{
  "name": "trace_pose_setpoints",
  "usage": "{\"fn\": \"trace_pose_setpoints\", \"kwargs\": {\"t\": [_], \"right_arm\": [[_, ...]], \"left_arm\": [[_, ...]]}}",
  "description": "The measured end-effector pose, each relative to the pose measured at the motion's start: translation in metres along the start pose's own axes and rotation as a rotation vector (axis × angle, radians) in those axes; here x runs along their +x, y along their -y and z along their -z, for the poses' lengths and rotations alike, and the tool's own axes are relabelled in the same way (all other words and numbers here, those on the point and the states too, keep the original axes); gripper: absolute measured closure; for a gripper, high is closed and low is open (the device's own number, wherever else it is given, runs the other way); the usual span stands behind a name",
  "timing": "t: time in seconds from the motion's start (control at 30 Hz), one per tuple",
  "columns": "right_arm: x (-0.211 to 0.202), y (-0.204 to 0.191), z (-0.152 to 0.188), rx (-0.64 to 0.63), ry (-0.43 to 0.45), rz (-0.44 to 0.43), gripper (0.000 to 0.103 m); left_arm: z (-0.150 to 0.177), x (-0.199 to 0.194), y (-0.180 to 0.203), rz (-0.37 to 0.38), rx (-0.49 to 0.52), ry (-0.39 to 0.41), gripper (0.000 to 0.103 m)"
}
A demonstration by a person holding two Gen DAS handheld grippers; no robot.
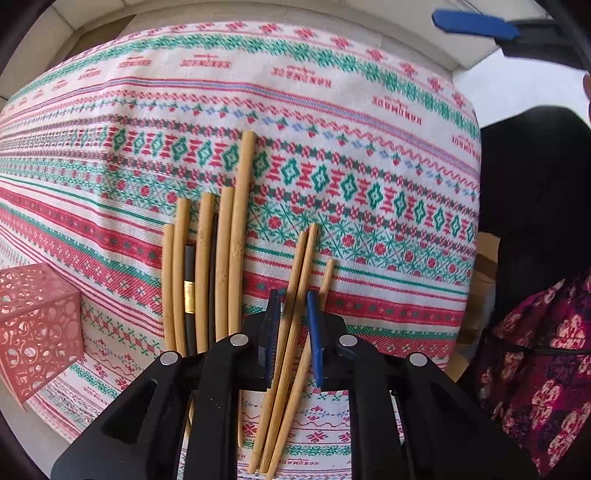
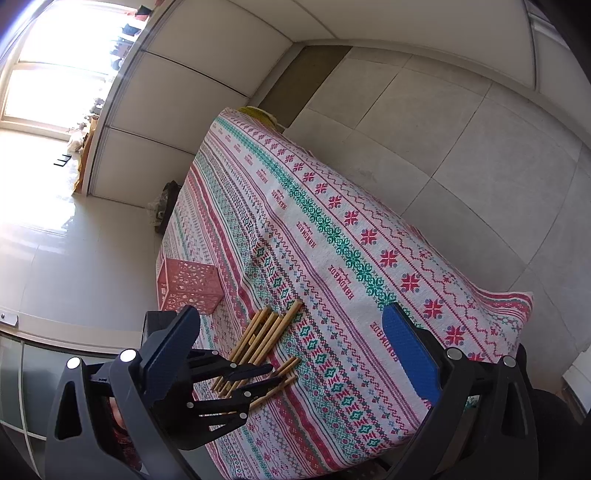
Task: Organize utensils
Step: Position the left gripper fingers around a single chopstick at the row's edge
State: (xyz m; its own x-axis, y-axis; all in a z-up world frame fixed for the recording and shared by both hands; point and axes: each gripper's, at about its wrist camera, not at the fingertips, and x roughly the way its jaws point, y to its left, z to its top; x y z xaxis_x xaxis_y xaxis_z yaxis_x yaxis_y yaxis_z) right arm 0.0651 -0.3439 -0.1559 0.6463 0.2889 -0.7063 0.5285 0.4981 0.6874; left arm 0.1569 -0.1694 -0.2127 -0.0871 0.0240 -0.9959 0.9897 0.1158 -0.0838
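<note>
A row of several bamboo utensil handles [image 1: 221,258] lies side by side on the patterned tablecloth [image 1: 332,110], with a black stick with a gold band [image 1: 190,291] among them. Right of the row lie three bamboo chopsticks. My left gripper [image 1: 291,328] points straight down, its blue pads closed against two of those chopsticks [image 1: 295,280]; the third chopstick [image 1: 327,280] lies just outside the right pad. In the right wrist view the left gripper [image 2: 271,380] sits over the chopsticks [image 2: 284,373] beside the bamboo row [image 2: 266,332]. My right gripper [image 2: 291,321] hovers wide open, holding nothing.
A pink perforated box [image 1: 37,325] [image 2: 188,284] stands on the cloth left of the utensils. The right gripper's blue finger [image 1: 476,24] shows beyond the table's far right corner. A person's floral garment [image 1: 535,369] and a cardboard box [image 1: 480,280] are at the table's right edge.
</note>
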Motion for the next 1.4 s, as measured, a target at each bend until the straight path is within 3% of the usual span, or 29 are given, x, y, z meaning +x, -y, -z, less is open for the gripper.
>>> {"fn": "trace_pose_setpoints", "kwargs": {"t": [0.27,0.43,0.6,0.97,1.1,1.2,1.27,1.3,1.33,1.4], "right_arm": [[0.001,0.000,0.001,-0.006,-0.007,0.004,0.007],[0.001,0.000,0.000,-0.004,-0.005,0.004,0.007],[0.003,-0.001,0.001,-0.007,-0.014,0.004,0.007],[0.005,0.000,0.002,-0.009,-0.015,0.012,0.007],[0.005,0.000,0.003,-0.007,-0.015,0.014,0.007],[0.005,0.001,0.002,-0.004,-0.015,0.017,0.007],[0.006,0.001,0.002,-0.004,-0.017,0.017,0.007],[0.006,0.001,0.003,-0.004,-0.017,0.018,0.007],[0.006,0.001,0.002,-0.005,-0.017,0.018,0.007],[0.005,0.003,0.002,-0.003,-0.015,0.018,0.007]], "left_arm": [[0.000,0.008,0.013,-0.055,0.044,-0.022,0.088],[0.001,-0.001,0.011,0.026,0.005,0.018,0.088],[0.001,-0.004,0.012,-0.010,0.010,0.000,0.088],[0.007,-0.006,-0.017,0.014,-0.020,0.031,0.087],[0.007,-0.005,-0.016,-0.006,0.016,0.021,0.087],[0.008,-0.006,-0.005,-0.078,0.125,0.022,0.087],[0.006,-0.006,-0.001,-0.068,0.148,0.001,0.087],[0.007,0.002,0.001,-0.089,0.167,-0.046,0.086],[0.009,0.000,0.003,-0.096,0.201,-0.029,0.086],[0.007,-0.003,-0.004,-0.061,0.151,-0.022,0.086]]}}
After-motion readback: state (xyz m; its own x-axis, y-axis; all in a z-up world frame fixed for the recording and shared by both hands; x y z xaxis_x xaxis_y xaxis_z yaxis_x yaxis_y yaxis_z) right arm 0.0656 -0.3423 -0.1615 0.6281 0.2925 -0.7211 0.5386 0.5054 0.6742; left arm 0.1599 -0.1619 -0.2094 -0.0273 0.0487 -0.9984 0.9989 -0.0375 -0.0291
